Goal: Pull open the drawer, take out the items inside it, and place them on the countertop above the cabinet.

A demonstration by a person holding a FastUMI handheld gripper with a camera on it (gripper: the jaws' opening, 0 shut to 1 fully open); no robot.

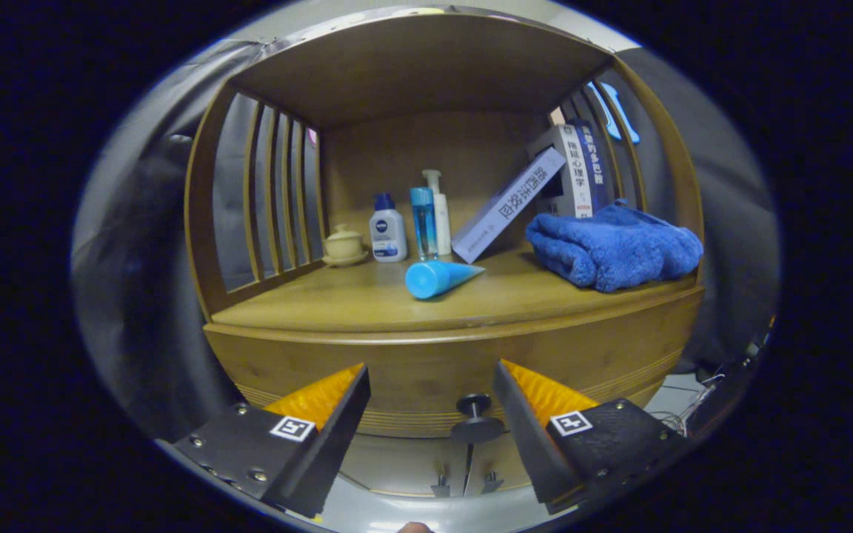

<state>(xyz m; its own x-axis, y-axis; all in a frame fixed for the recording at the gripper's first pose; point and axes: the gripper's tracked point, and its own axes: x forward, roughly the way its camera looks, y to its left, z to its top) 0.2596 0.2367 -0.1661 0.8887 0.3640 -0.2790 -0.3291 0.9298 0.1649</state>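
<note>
One open claw (430,385), one drawer knob (476,416).

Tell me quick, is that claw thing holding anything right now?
Gripper: open, holding nothing; its fingers stand apart on either side of the drawer knob, not touching it.

Dim, soft light; strong fisheye edge warp.
</note>
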